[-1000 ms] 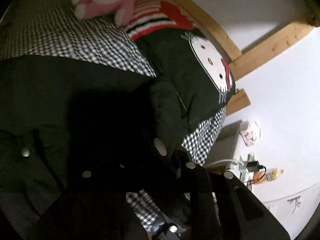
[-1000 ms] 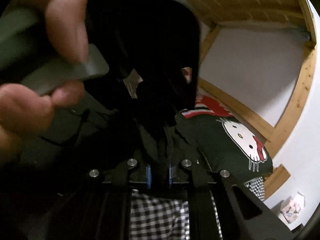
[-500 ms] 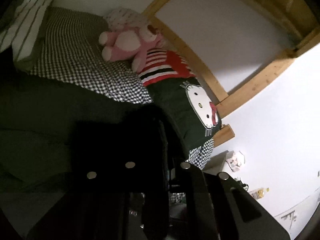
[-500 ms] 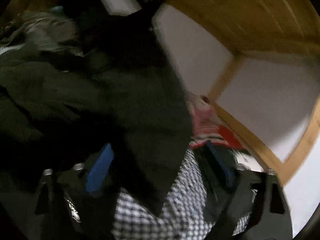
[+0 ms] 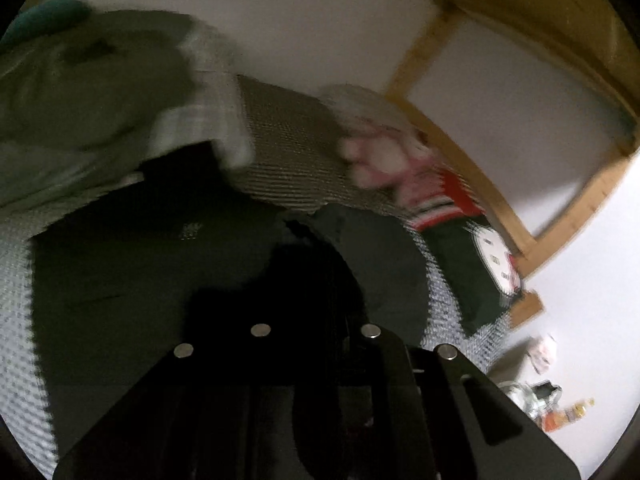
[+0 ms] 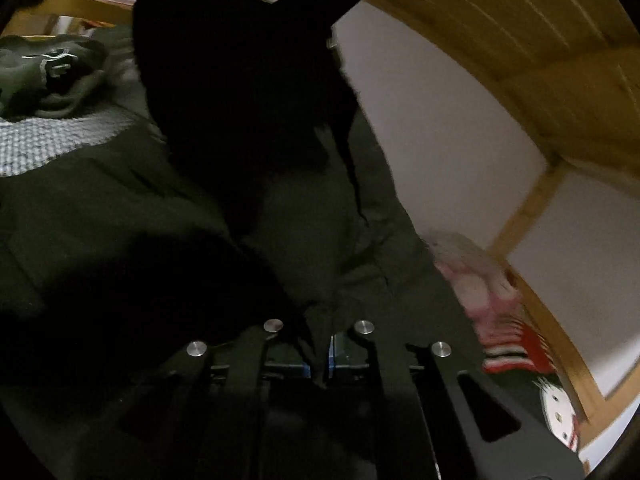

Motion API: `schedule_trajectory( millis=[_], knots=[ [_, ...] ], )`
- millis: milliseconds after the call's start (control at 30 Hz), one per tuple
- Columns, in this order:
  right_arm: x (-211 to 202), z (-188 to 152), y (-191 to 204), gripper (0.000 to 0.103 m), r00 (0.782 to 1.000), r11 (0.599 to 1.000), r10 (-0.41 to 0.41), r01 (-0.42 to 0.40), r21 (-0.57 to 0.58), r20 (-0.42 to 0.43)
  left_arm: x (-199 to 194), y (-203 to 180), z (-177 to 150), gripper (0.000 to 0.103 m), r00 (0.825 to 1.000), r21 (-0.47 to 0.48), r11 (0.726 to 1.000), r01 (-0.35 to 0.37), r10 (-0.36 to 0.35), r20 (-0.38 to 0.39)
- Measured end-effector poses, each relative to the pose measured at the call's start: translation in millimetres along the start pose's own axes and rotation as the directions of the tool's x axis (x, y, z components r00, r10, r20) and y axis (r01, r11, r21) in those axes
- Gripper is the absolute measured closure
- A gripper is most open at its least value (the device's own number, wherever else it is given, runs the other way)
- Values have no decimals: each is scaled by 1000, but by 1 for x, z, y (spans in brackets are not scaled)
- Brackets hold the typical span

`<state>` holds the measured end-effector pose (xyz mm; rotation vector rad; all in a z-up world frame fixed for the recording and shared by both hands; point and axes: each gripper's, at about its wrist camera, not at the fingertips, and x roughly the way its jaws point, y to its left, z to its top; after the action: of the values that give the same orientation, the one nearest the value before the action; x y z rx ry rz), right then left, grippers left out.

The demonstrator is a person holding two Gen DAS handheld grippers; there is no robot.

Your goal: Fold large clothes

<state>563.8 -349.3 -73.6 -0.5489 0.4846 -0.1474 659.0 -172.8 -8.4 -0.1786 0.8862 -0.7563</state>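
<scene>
**Dark garment pinched by both tools over a cluttered bed**

The bed (image 5: 288, 148), covered in a small black-and-white check, carries several things around the work. Against the wooden frame (image 5: 476, 184) sits a pink plush toy (image 5: 380, 148), and just below it along the frame lies a dark cushion with a white cat face (image 5: 492, 256) and red-and-white stripes. Beyond the garment, farther from the frame, a heap of pale green and white bedding (image 5: 100, 120) rests on the bed, blurred. In the right wrist view a crumpled grey-green garment with white print (image 6: 48, 72) lies on the check sheet, away from the frame.

The dark garment (image 5: 140, 280) lies spread across the bed beside the cushion; its long axis cannot be made out in the gloom. A fold of it rises toward the left tool (image 5: 316, 344), which is closed on the cloth. The right tool (image 6: 320, 356) is clamped on a narrow ridge of the same garment between its blue pads (image 6: 332, 354), and a black hanging flap blocks much of that view.
</scene>
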Motion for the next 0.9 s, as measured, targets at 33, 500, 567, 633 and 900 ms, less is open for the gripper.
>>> schedule_trajectory(
  millis=[33,500,567,633,900],
  knots=[
    [5,7,15,98,999,999,34,-34,-1,-12,-1,13,-1,93,1000,-12,1000,-24,24,1],
    [62,30,112,97,945,967,243,-253,-17,-220,42,178,-36,84,985,-255,952,-171,160,-62],
    [62,33,111,94,942,967,244,-255,-18,-230,43,187,-39,74,982,-260,947,-188,175,-74],
    [46,34,113,83,929,954,297,-298,29,-220,46,190,-44,71,980,-260,945,-198,183,-83],
    [-9,23,-22,4,955,910,297,-286,300,10,73,182,-47,69,960,-193,941,-277,264,-91]
  ],
)
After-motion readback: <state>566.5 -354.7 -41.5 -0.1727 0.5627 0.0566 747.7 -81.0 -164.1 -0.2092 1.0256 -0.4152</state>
